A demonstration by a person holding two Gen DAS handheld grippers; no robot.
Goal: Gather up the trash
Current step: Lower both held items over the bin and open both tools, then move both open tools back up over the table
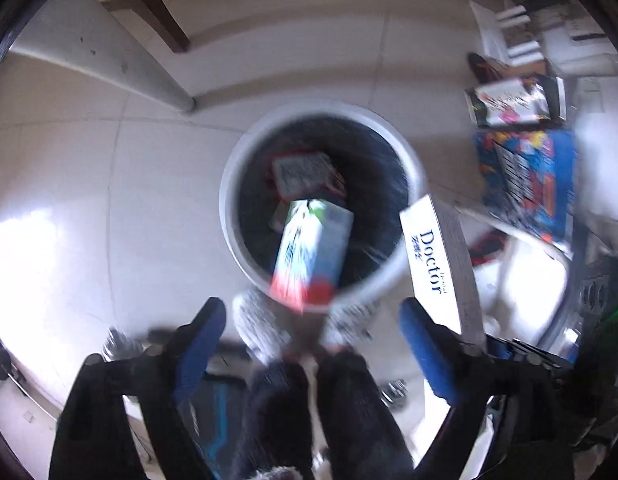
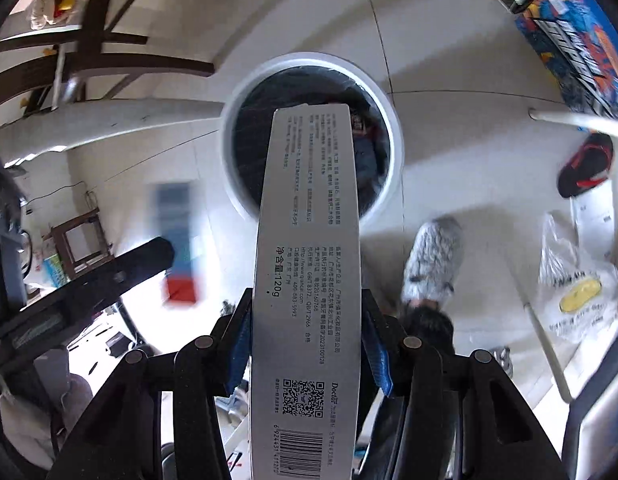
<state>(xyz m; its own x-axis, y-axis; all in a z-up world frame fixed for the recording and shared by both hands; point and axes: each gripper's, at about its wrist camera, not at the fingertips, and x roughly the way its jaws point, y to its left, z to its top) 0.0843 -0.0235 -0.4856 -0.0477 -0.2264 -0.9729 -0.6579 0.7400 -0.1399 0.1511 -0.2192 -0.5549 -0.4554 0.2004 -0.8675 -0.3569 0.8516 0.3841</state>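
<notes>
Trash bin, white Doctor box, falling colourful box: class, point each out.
Trash bin (image 1: 229, 216): left wrist view, white rim.
White Doctor box (image 2: 309, 280): right wrist view, printed back face.
Falling colourful box (image 1: 309, 252): left wrist view, blurred front face.

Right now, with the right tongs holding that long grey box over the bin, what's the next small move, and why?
Probably open the right tongs and let the grey Doctor box drop. Its far end already hangs over the white bin, pointing down at the opening. The left tongs stand open with nothing between them, and a colourful box shows blurred over the bin mouth.
</notes>
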